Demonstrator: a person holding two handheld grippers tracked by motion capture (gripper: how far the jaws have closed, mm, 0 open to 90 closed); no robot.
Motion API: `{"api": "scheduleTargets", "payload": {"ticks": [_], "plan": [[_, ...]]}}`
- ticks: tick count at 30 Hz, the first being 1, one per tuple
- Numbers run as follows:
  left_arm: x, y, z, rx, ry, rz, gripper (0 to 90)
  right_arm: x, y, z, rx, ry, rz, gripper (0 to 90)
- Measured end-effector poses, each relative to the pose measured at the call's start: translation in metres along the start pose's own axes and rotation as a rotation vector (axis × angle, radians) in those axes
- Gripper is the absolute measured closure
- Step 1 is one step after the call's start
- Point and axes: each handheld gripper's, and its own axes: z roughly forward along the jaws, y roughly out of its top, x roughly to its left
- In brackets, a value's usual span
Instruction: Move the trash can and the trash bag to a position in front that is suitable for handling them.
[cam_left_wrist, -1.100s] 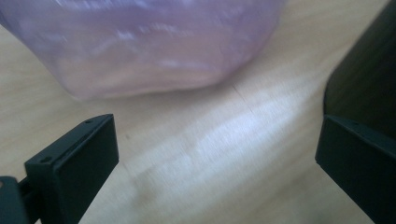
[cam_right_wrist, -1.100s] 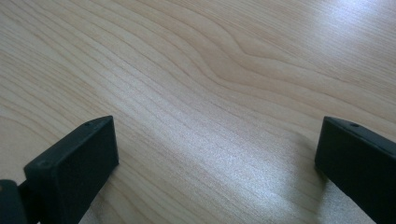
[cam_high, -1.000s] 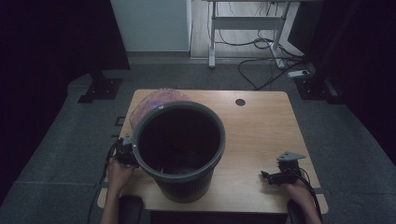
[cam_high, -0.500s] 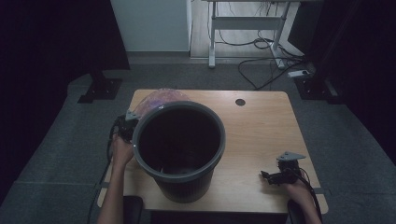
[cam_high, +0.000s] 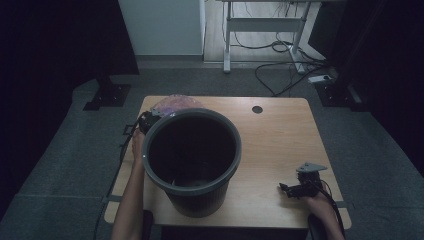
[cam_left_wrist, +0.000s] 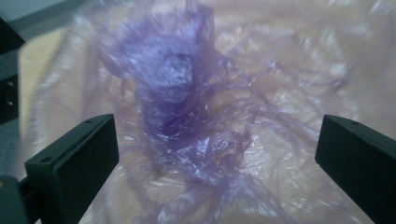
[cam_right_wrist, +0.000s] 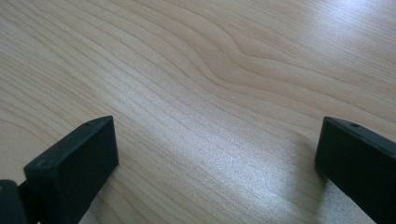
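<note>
Your left gripper (cam_high: 148, 120) sits mostly hidden behind bin (cam_high: 192, 159) rim in high view; jaw gap unreadable there. Purple plastic bag (cam_left_wrist: 196, 116) ahead of your left fingers (cam_left_wrist: 74, 163) is blurred, spilling past top, right and bottom edges of left gripper view; bin covers most of it in high view. Bin floor too dark to read. Your right gripper (cam_high: 295, 189) too small there to judge gap.

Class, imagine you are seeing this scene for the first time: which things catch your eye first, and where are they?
A big dark bin stands on the near left of the table. Behind it lies a crumpled purple bag, with the left gripper right at it, jaws wide apart. The right gripper rests near the table's front right corner, jaws open over bare wood.
</note>
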Motion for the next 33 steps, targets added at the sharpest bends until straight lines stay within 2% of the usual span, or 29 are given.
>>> {"api": "scheduleTargets", "payload": {"ticks": [4,10,13,17,20,24,33], "plan": [[0.001,-0.008,0.017,0.036,0.001,-0.011,0.0,0.000,0.000,0.000,0.000,0.000,0.000,0.0],[-0.004,-0.022,0.038,0.117,0.013,0.050,0.0,0.000,0.000,0.000,0.000,0.000,0.000,0.0],[-0.005,-0.026,0.044,0.075,-0.060,-0.019,0.1,0.000,0.000,0.000,0.000,0.000,0.000,0.0],[-0.012,-0.026,0.051,0.034,-0.124,-0.046,0.1,0.000,0.001,0.001,0.000,0.002,-0.003,0.0],[-0.019,-0.025,0.054,0.007,-0.135,-0.035,0.0,0.000,0.002,0.002,0.001,0.007,-0.007,0.0],[-0.026,-0.021,0.057,0.004,-0.162,-0.003,0.0,0.001,0.005,0.005,0.001,0.012,-0.013,0.0],[-0.051,-0.004,0.070,-0.011,-0.251,0.083,0.0,0.005,0.012,0.012,0.001,0.021,-0.022,0.0]]}}
